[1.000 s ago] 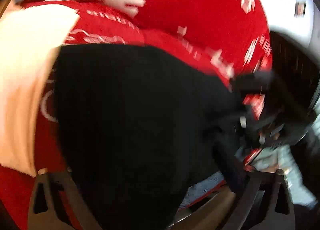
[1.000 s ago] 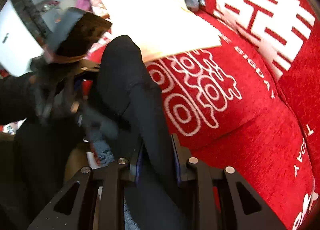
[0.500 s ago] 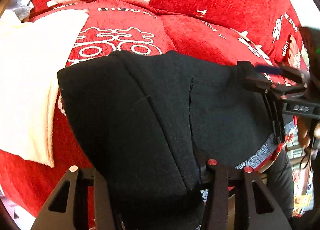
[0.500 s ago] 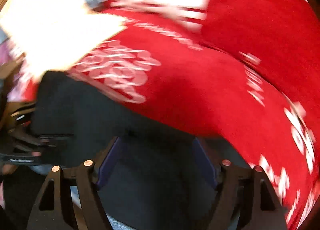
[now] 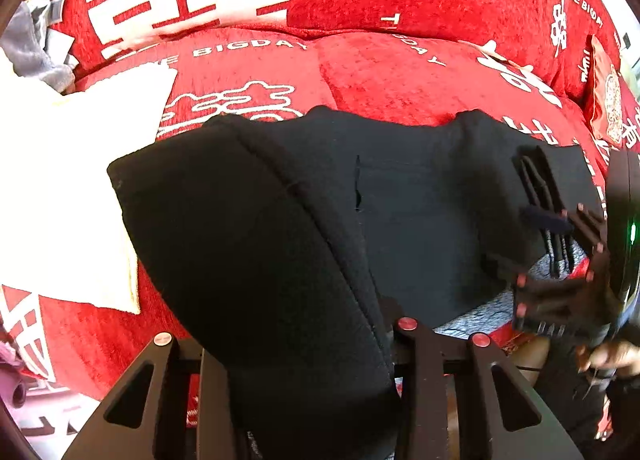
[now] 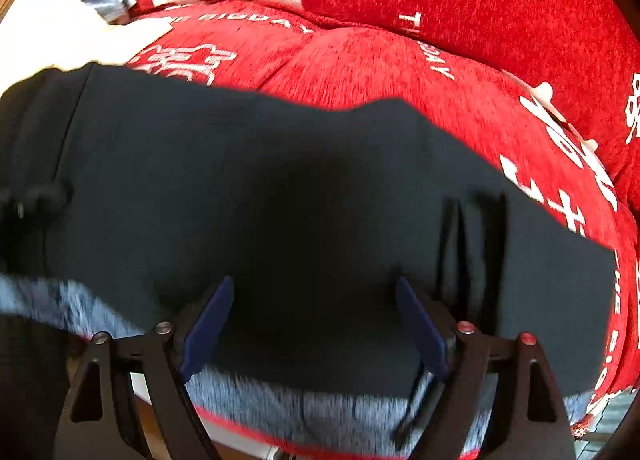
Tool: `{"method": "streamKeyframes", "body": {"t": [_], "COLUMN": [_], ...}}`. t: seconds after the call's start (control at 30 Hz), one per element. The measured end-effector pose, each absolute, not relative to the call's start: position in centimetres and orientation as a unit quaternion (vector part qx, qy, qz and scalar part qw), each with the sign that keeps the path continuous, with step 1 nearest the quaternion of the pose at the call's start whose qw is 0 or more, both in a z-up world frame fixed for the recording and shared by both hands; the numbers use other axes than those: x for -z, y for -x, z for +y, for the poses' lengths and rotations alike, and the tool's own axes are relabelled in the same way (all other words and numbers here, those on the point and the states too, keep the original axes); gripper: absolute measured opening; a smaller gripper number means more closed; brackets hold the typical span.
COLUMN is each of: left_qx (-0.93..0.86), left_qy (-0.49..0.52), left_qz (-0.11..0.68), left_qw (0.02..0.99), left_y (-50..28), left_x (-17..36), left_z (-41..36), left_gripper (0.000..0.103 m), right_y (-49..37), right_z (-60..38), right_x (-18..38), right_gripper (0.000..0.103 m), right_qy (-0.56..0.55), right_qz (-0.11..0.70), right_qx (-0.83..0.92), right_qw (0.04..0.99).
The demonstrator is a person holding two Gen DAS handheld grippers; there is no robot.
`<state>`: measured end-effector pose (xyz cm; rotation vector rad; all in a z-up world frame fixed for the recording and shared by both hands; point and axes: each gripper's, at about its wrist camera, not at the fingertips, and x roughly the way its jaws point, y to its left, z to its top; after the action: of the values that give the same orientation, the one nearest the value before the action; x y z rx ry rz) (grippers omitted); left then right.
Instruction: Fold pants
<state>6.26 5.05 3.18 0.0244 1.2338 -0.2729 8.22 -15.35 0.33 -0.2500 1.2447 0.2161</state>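
— Since the black pants lie folded on the red sofa cushion, how will they handle?

— Soft, limp, fairly thick, we judge; take folded edges. Our left gripper is closing on a thick fold. Our right gripper is opening, wide over the cloth, pressing nothing.

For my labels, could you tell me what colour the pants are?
Black, plain; the pants show best in the left wrist view.

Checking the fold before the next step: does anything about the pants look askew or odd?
Yes. The black pants lie unevenly on the red sofa: the far edge is wavy, with a dip between two humps, and one thick fold bunches up between the left gripper fingers. Drawstrings trail loose across the cloth.
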Motion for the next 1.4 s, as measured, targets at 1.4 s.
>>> {"method": "streamKeyframes", "body": {"t": [1.4], "left_qx": [0.203], "left_qy": [-0.211], "left_qz": [0.542], "left_qw": [0.788], "left_y": [-4.8], "left_x": [-16.9], "left_z": [-27.6], "left_gripper": [0.022], "right_y": [-2.3], "right_z": [-42.8], "right_x": [-7.0], "right_gripper": [0.098], "right_qy": [-0.092], "right_qz": [0.485], "right_qx": [0.080], "right_qw": [0.866]}}
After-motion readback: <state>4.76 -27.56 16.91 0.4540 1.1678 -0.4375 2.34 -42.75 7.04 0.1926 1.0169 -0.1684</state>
